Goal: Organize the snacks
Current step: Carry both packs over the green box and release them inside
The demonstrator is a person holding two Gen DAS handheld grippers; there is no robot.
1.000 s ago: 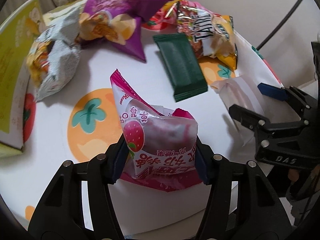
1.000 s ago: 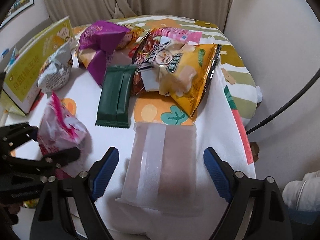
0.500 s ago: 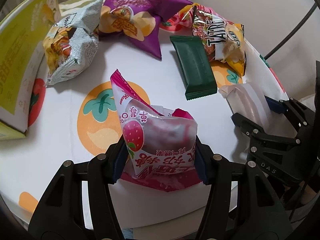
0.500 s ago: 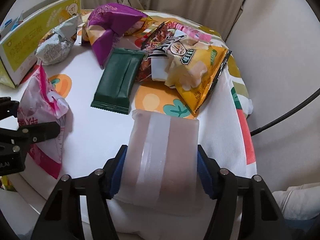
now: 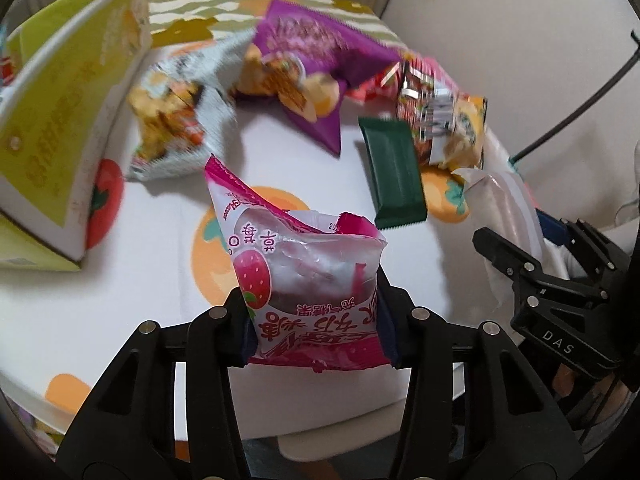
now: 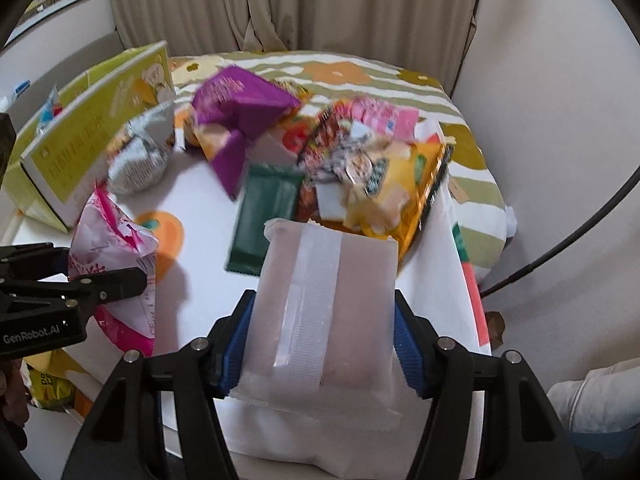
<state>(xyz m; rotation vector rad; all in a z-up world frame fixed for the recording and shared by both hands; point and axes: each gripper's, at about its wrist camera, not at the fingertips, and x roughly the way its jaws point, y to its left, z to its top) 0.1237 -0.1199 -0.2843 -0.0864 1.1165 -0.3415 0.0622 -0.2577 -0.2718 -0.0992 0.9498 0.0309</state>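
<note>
In my left wrist view, the left gripper (image 5: 316, 328) is clamped on the pink strawberry packet (image 5: 308, 280); its jaws have just been closing a little more on it. The packet stands upright between the pads, lifted off the table (image 5: 120, 312) near its front edge. Behind it on the cloth lie the dark green bar (image 5: 394, 182), the purple bag (image 5: 316, 60) and the silver bag (image 5: 176, 128) (all blurred). The green box (image 5: 64, 116) stands at the left edge. At the right edge I see the right gripper (image 5: 532, 240) with the frosted white packet (image 5: 504, 208) between its fingers.

In my right wrist view, the right gripper (image 6: 320, 340) presses both blue pads on the sides of the frosted white packet (image 6: 324, 312), so it is held above the front right part of the table (image 6: 200, 184). Beyond it are the dark green bar (image 6: 266, 216), the yellow bag (image 6: 400, 192) near the right edge, the purple bag (image 6: 240, 108) and the silver bag (image 6: 144, 152). At the left, the left gripper (image 6: 100, 272) holds the pink strawberry packet (image 6: 112, 248), beside the green box (image 6: 92, 120).
</note>
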